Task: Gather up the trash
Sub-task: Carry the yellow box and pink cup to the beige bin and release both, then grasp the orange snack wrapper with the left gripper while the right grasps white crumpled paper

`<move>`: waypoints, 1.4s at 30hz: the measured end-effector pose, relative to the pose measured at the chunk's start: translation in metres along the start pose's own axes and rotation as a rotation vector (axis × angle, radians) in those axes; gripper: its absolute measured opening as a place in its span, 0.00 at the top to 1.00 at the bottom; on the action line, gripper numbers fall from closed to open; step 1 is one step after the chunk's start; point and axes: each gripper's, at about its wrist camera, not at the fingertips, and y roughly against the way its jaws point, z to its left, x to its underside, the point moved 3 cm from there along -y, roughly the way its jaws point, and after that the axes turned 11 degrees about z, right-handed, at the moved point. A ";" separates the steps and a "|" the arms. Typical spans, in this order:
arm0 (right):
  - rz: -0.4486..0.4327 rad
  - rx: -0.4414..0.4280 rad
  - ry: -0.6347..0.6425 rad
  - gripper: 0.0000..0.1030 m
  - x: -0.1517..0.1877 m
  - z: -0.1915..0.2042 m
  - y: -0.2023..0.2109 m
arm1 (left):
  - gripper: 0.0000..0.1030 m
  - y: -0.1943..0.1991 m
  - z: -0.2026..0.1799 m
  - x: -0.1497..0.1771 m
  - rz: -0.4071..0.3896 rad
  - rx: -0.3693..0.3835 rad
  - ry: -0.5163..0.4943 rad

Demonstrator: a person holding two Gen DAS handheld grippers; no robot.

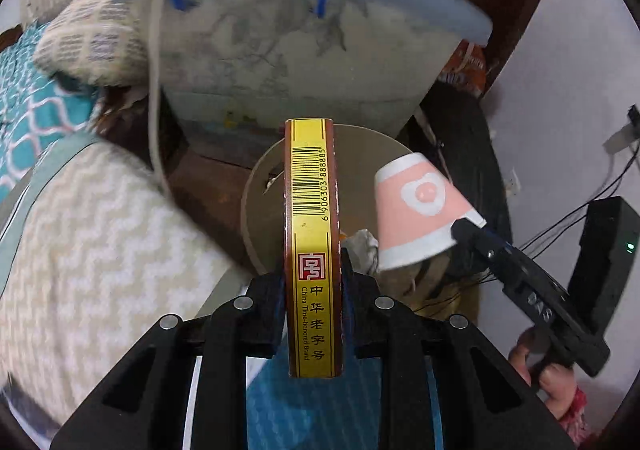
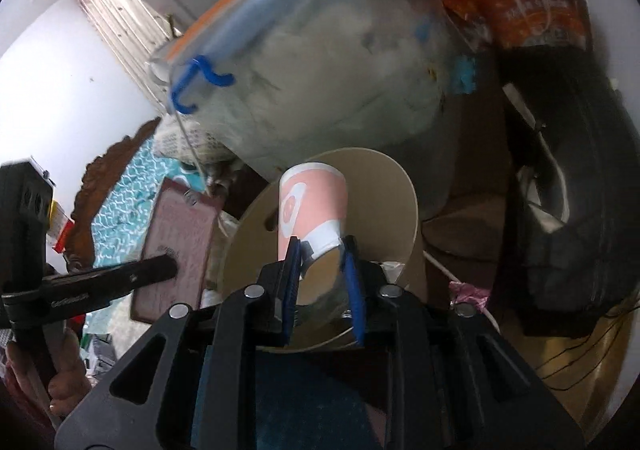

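The left gripper (image 1: 313, 278) is pinching a flat yellow box (image 1: 311, 234); the right gripper (image 2: 322, 262) is clamping a pink paper cup (image 2: 310, 205), both above a beige bin (image 2: 400, 185).

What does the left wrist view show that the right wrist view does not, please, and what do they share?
Only the left wrist view shows the barcoded yellow edge of the flat box clamped in the left gripper, plus a zigzag-patterned cushion. Only the right wrist view shows the box's broad reddish face and orange packets. Both show the pink paper cup pinched at its rim by the right gripper, the round beige bin beneath, and the blue-latched storage tub.
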 end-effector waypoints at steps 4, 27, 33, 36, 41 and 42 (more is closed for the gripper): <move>-0.011 -0.040 -0.077 0.34 -0.002 -0.007 -0.004 | 0.48 -0.023 -0.005 -0.015 0.014 -0.106 -0.008; 0.306 -0.393 0.236 0.46 0.131 0.204 -0.034 | 0.44 0.153 0.162 0.362 -0.148 -0.134 0.565; 0.528 -0.478 0.422 0.55 0.219 0.288 -0.054 | 0.43 0.165 0.209 0.425 -0.185 -0.100 0.753; 0.596 -0.483 0.513 0.62 0.257 0.312 -0.053 | 0.43 0.158 0.216 0.428 -0.189 -0.062 0.759; 0.635 -0.419 0.716 0.67 0.299 0.336 -0.050 | 0.43 0.148 0.218 0.419 -0.209 -0.002 0.731; 0.647 -0.399 0.757 0.70 0.309 0.340 -0.053 | 0.43 0.146 0.219 0.417 -0.210 0.018 0.731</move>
